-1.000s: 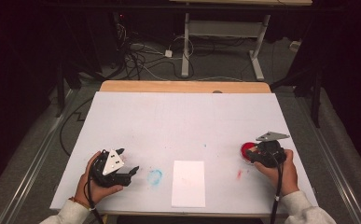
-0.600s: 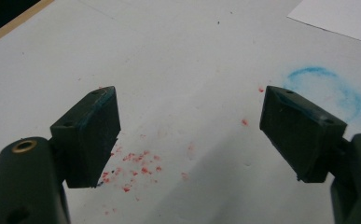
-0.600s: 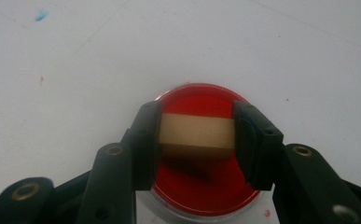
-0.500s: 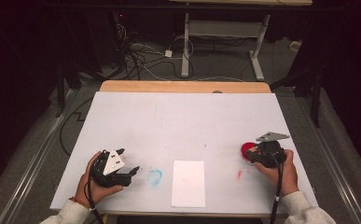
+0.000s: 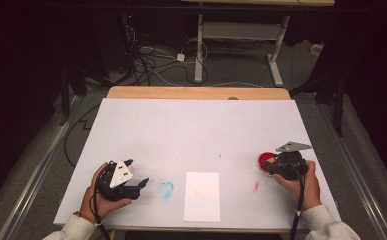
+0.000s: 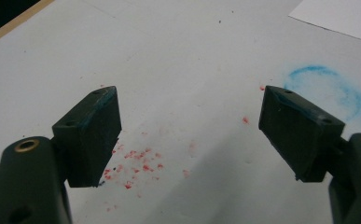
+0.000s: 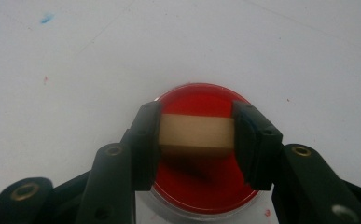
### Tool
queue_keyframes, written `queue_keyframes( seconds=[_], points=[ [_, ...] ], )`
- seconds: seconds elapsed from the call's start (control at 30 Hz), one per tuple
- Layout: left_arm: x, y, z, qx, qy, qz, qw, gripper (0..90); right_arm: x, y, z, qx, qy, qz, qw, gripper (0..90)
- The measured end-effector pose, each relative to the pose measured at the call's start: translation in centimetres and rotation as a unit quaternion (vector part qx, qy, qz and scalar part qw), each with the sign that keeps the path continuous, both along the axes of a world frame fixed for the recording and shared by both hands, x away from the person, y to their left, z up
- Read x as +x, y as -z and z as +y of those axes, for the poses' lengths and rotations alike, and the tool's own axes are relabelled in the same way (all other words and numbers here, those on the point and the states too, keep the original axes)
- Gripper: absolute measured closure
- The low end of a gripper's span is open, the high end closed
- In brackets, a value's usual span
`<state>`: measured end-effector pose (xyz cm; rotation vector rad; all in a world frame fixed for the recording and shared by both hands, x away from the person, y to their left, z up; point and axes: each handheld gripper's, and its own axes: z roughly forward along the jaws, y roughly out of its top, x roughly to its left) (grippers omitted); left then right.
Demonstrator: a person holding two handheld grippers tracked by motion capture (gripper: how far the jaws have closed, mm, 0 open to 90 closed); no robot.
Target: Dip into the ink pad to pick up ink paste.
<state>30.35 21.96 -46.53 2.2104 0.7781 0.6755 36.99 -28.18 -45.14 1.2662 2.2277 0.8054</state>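
Over red dish [image 7: 201, 140], wooden block [image 7: 196, 132] — clamped in right hand-held gripper [image 7: 197, 140]

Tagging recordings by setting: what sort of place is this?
Probably a lab or recording studio: a white-topped table with paint stains, dark curtained surroundings, loose cables on the floor, and another desk frame behind.

Between my right gripper's [image 7: 197, 140] black jaws sits a tan wooden block [image 7: 196, 132], over a round dish [image 7: 201, 186] of bright red. Ahead of my left gripper [image 6: 190, 135]: white table [image 6: 169, 56], scattered red specks [image 6: 136, 163], a pale blue ring stain [image 6: 325, 88].
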Motion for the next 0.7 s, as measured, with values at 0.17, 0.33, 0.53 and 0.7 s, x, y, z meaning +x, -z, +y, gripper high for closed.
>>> queue_keyframes(
  seconds=[0.17, 0.33, 0.53, 0.7],
  points=[
    [0.1, 0.0, 0.0, 0.003, 0.002, 0.003, 1.0, 20.3, -0.3, -1.5, -0.4, 0.014, 0.006, -0.022, 0.9996, 55.6],
    [0.1, 0.0, -0.1, 0.005, 0.002, 0.003, 1.0, 20.3, -1.3, -3.9, -0.5, 0.027, -0.001, -0.06, 0.9978, 55.6],
    [0.1, 0.1, -0.1, 0.005, 0.002, 0.004, 1.0, 20.3, -2.3, -5.9, -0.4, 0.045, -0.01, -0.092, 0.9947, 55.6],
    [0.1, 0.1, -0.1, 0.005, 0.001, 0.004, 1.0, 20.3, -3.4, -7.5, -0.4, 0.057, -0.019, -0.116, 0.9915, 55.6]
  ],
)
